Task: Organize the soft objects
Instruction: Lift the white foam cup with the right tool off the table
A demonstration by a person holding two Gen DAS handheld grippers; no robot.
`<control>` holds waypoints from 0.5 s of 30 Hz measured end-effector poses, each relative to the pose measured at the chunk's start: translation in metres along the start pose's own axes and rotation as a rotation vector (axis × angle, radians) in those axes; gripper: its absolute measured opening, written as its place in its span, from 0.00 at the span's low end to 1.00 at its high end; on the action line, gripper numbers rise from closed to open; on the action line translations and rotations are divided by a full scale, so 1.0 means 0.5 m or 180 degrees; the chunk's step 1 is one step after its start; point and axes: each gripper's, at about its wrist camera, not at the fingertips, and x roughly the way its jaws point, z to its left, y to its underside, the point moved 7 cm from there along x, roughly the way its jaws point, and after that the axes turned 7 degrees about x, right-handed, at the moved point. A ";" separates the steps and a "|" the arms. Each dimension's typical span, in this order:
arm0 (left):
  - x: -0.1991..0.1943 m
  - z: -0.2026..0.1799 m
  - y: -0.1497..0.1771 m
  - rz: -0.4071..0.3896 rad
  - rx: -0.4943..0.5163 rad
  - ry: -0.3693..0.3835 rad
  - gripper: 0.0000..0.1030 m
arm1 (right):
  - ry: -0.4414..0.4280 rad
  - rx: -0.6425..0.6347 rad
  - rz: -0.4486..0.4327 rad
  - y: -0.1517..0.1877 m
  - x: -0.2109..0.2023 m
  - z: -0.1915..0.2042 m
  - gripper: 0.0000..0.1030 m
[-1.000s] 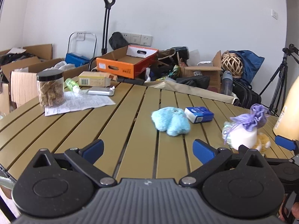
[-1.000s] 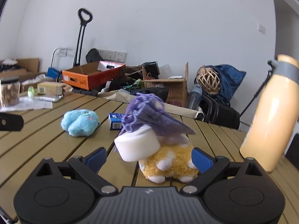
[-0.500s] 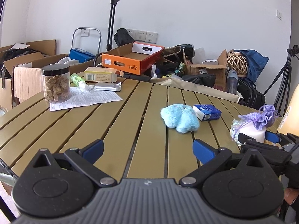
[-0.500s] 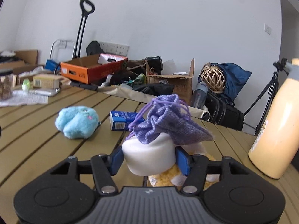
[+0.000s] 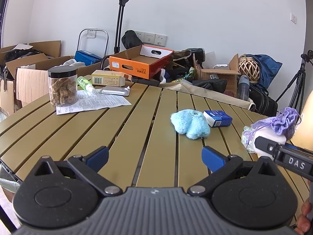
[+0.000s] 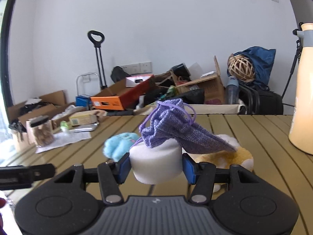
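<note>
My right gripper (image 6: 156,166) is shut on a white foam cylinder (image 6: 155,163) held above the slatted table (image 6: 254,137). A purple drawstring pouch (image 6: 176,131) lies draped on top of the foam. Under and right of them sits a yellow plush toy (image 6: 230,156). A blue plush toy (image 6: 119,144) lies to the left behind. In the left wrist view my left gripper (image 5: 154,154) stands open over bare slats, with the blue plush toy (image 5: 190,123) ahead to the right. The foam (image 5: 272,138), the pouch (image 5: 279,122) and the right gripper (image 5: 283,154) show at the right edge.
A blue carton (image 5: 218,118) lies beside the blue plush. A jar of snacks (image 5: 62,86), a paper sheet (image 5: 92,101), a foil pack (image 5: 114,91) and a yellow box (image 5: 108,79) sit at the table's far left. A tall cream bottle (image 6: 303,98) stands right. Boxes and bags crowd the floor behind.
My right gripper went from open to shut on the foam cylinder and lifted it with the pouch on top, turning left. The left gripper stayed open and shifted slightly.
</note>
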 end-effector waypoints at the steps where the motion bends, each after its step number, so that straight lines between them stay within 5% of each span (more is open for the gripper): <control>1: -0.001 0.000 0.000 -0.0002 -0.0003 -0.0002 1.00 | -0.0043 0.0023 0.0053 0.004 0.000 0.004 0.53; 8: -0.004 0.006 -0.004 0.0001 -0.0065 0.0001 1.00 | -0.0104 0.0136 0.0458 0.054 0.009 0.011 0.53; 15: -0.015 -0.004 -0.004 -0.0008 -0.0056 0.0035 1.00 | 0.0150 0.0196 0.0508 0.075 -0.019 -0.026 0.53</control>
